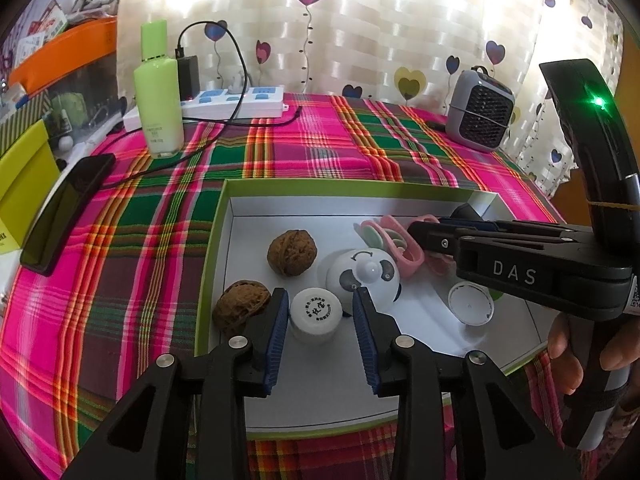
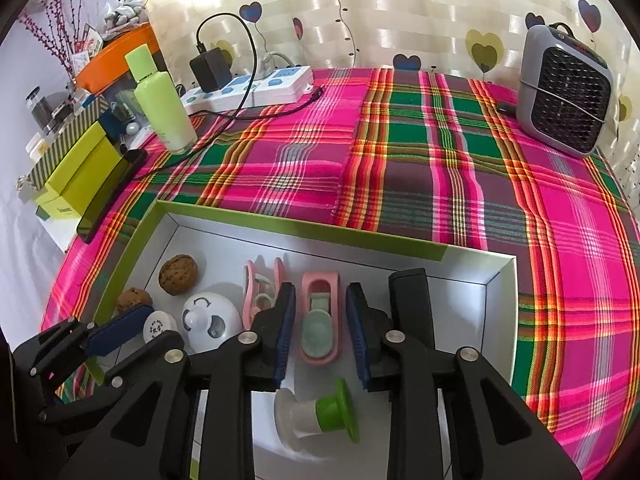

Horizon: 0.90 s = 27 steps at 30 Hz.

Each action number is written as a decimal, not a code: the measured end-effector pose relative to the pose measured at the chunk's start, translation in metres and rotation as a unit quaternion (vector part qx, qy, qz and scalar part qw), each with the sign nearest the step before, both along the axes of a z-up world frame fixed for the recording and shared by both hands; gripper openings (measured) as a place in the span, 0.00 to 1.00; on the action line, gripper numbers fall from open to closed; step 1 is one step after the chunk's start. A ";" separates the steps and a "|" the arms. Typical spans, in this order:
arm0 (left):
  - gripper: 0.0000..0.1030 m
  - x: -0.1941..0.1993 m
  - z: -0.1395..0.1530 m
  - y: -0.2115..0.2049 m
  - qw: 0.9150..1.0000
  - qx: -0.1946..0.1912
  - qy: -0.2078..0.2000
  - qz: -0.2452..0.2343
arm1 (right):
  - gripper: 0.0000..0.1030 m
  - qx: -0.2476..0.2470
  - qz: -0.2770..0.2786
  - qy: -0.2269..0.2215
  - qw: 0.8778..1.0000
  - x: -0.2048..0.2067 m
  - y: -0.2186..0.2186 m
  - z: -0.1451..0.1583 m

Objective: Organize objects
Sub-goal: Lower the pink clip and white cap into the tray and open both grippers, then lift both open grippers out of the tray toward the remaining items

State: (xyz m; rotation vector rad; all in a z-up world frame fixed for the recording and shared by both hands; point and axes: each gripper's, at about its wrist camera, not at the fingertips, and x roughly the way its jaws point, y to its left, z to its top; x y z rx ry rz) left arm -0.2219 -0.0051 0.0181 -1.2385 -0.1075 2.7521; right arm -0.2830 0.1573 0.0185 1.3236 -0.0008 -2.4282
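Hiding part of the pink clips (image 1: 404,240), right hand-held gripper (image 2: 320,336) apart; left hand-held gripper (image 1: 320,320) apart around white jar (image 1: 316,314).

From the left wrist view, the right gripper (image 1: 430,236) covers part of the pink clips (image 1: 400,240) and the edge of a white cap (image 1: 470,304). The print on the small white jar (image 1: 316,314) is too small to read. From the right wrist view, the left gripper (image 2: 120,330) hides half of one walnut (image 2: 134,299). The clutter (image 2: 60,92) beside the bench is cut off by the frame.
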 end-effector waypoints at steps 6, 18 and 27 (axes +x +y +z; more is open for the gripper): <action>0.35 0.006 0.005 0.002 1.000 0.003 0.007 0.000 | 0.32 -0.007 -0.009 0.010 1.000 0.006 0.005 0.006; 0.40 0.024 0.014 -0.001 1.000 0.004 0.018 0.008 | 0.32 -0.017 -0.016 0.037 0.999 0.031 0.008 0.023; 0.41 0.047 0.018 0.003 1.000 0.003 0.022 0.003 | 0.32 -0.012 -0.023 0.067 0.997 0.063 0.011 0.034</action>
